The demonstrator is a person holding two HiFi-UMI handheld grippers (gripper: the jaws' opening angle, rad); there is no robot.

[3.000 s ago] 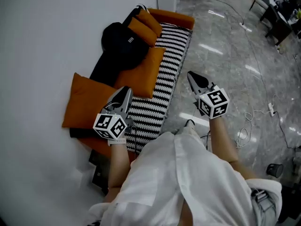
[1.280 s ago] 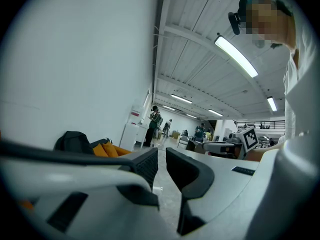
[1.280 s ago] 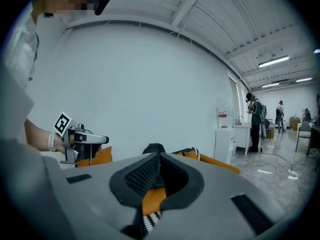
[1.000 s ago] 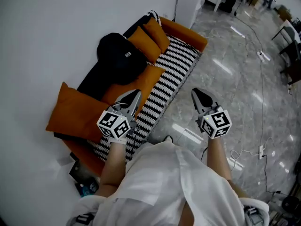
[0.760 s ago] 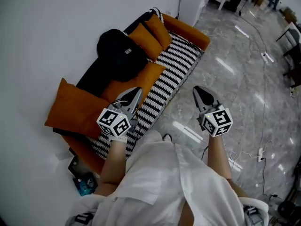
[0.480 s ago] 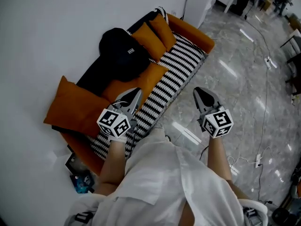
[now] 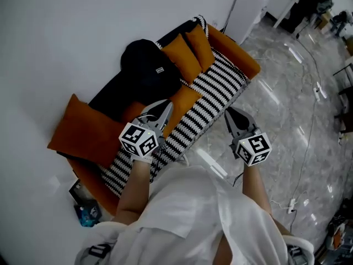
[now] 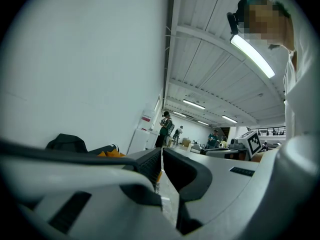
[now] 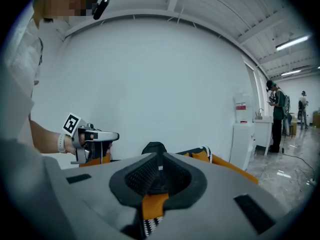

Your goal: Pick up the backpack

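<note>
Since 1 second ago, both grippers have been carried closer to the sofa (image 7: 236, 47), and the backpack (image 7: 148, 70) is now seen nearer the middle of the head view.

**Backpack.** The black backpack, marked by a small white label, is set on the sofa against the white wall (image 7: 66, 26). It is flanked by 2 orange cushions (image 7: 190, 53) on the far side and 1 large orange cushion (image 7: 83, 128) on the near side. It is touched by neither gripper. It is also visible in the left gripper view (image 8: 65, 143) and, straight past the jaws, in the right gripper view (image 9: 153, 148).

**Sofa.** The seat is covered by a black-and-white striped cover (image 7: 218, 90). The frame and far arm are orange.

**Left gripper.** The left gripper (image 7: 165, 106) is held over the front of the seat and pointed toward the backpack. Its jaws (image 8: 162, 156) are drawn together to a thin slit, and nothing is held between them. It is also seen from the side in the right gripper view (image 9: 114, 135).

**Right gripper.** The right gripper (image 7: 229, 115) is held over the marble floor (image 7: 287, 120), just off the sofa's front edge. Its jaws (image 9: 159, 160) are closed and empty.

**Surroundings.** A white cabinet (image 7: 248, 7) stands beyond the sofa's far end. Cables (image 7: 309, 73) lie across the floor. A small blue item (image 7: 85, 214) lies on the floor at the sofa's near end.
</note>
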